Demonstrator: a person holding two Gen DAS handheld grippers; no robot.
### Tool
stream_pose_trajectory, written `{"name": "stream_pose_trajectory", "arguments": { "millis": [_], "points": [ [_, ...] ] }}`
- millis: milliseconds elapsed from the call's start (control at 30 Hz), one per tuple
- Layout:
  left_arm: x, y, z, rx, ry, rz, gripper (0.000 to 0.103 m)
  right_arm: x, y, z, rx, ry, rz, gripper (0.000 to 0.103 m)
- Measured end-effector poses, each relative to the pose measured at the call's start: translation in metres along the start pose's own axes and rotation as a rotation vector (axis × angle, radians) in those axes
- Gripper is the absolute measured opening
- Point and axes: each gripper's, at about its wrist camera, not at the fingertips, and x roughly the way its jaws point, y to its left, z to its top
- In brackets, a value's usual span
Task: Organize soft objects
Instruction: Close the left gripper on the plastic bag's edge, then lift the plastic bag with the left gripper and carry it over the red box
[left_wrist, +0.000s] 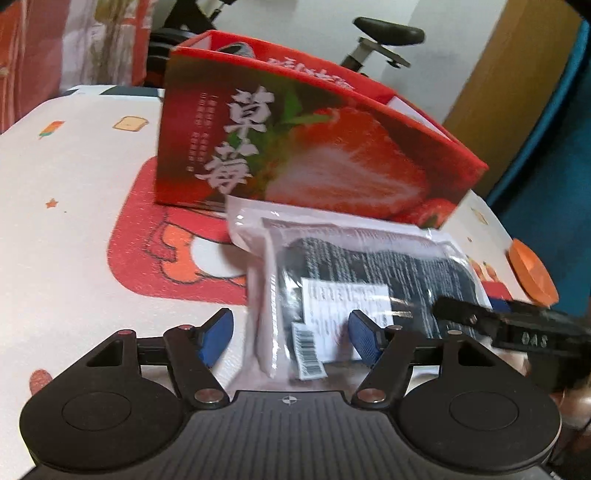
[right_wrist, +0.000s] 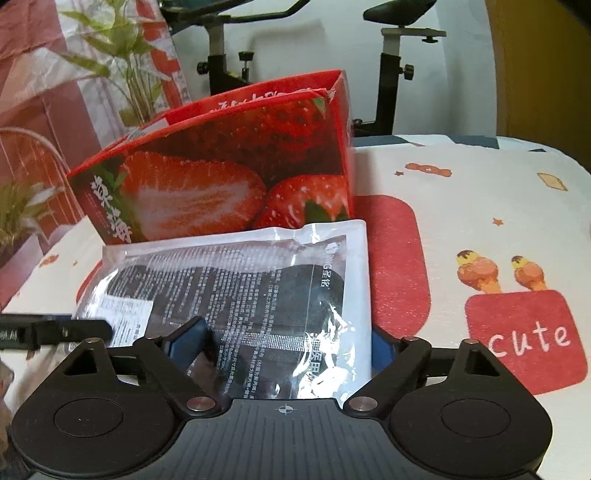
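Surface: white cartoon-print tablecloth (right_wrist: 480, 192) with red patches, stars, ice-cream cones and the word "cute" covers the table.
Left gripper: left gripper (left_wrist: 290, 341) has its blue pads (left_wrist: 216, 341) spread; the near end of the packet lies between them, the left pad clear of it, and contact at the right pad cannot be told.
Right gripper: right gripper (right_wrist: 284, 343) straddles the packet's near end, blue pads at either edge; whether they press on it cannot be told.
Packet: clear plastic packet of dark folded fabric (left_wrist: 369, 266) with white barcode labels lies flat on the cloth, near end between both grippers, far edge against the box front.
Box: open-topped red cardboard box printed with strawberries (left_wrist: 314, 147) stands upright just behind the packet.
Dish: orange round dish (left_wrist: 532, 273) sits near the cloth's right edge in the left wrist view.
Background: black exercise bike (right_wrist: 395, 48), green leafy plant (right_wrist: 122, 55) and red-and-white curtain (right_wrist: 33, 74) stand beyond the table.
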Motion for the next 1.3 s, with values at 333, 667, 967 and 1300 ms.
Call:
{"name": "stream_pose_trajectory", "arguments": {
  "millis": [333,667,967,1300],
  "points": [
    [0.008,-0.002,0.011,-0.004,0.028,-0.040,0.060,-0.007,0.005,0.011,-0.122,0.050,-0.048,0.072],
    [-0.013,-0.004,0.003,0.005,-0.005,-0.045,0.054,-0.030,0.013,0.010,-0.165,0.011,-0.033,0.048],
    [-0.055,-0.012,-0.007,0.032,-0.138,-0.027,0.054,-0.058,0.028,0.011,-0.175,-0.076,0.003,0.048],
    [-0.088,-0.022,-0.007,0.063,-0.249,-0.010,0.054,-0.093,0.045,0.022,-0.212,-0.177,0.027,0.048]
  ]
}}
